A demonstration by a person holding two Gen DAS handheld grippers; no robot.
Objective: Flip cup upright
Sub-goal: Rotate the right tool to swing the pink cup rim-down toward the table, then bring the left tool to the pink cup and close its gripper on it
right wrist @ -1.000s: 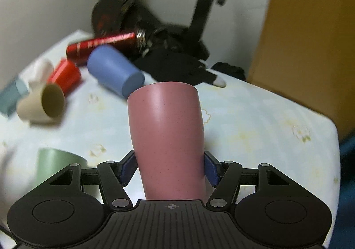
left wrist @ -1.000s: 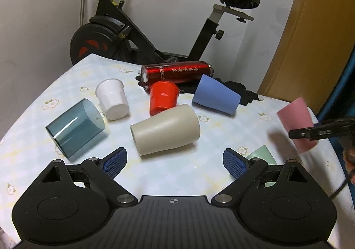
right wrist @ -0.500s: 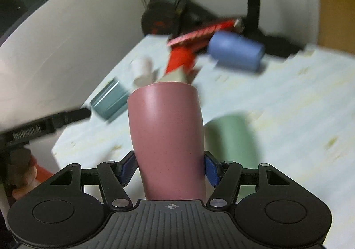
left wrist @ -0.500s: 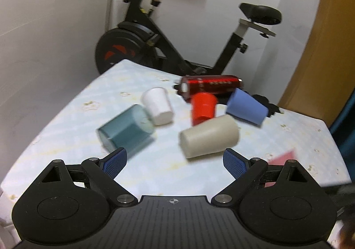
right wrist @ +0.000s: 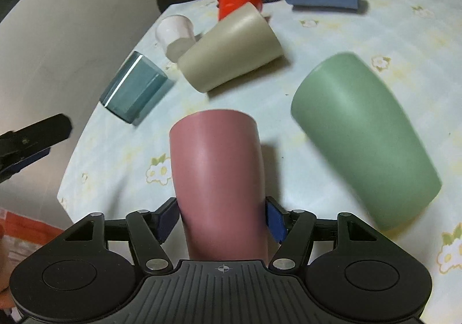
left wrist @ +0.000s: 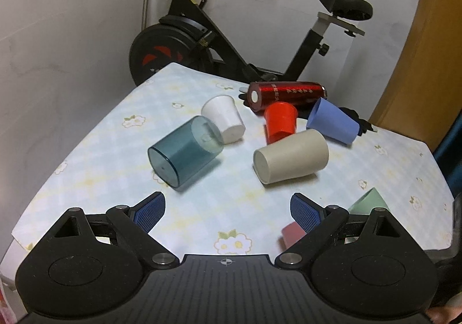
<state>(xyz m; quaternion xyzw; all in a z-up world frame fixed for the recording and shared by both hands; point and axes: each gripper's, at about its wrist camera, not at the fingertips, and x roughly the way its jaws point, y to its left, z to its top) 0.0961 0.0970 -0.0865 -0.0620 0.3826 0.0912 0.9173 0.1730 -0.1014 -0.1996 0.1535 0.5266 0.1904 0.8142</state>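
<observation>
My right gripper (right wrist: 222, 215) is shut on a pink cup (right wrist: 216, 177), held above the table's near edge with its closed base pointing away from me. A bit of the pink cup (left wrist: 291, 233) shows in the left wrist view behind my right finger. My left gripper (left wrist: 228, 208) is open and empty above the table's near edge. A green cup (right wrist: 363, 136) lies on its side just right of the pink one; it also shows in the left wrist view (left wrist: 369, 202).
Lying on the flowered tablecloth (left wrist: 115, 168) are a beige cup (left wrist: 291, 159), a teal clear cup (left wrist: 184, 155), a white cup (left wrist: 225, 117), a red cup (left wrist: 280, 122), a blue cup (left wrist: 332, 122) and a red bottle (left wrist: 286, 93). An exercise bike (left wrist: 202, 35) stands behind.
My right gripper has swung the pink cup left and down toward the table's near edge, beside the green cup. My left gripper has pulled back and risen, still open.
</observation>
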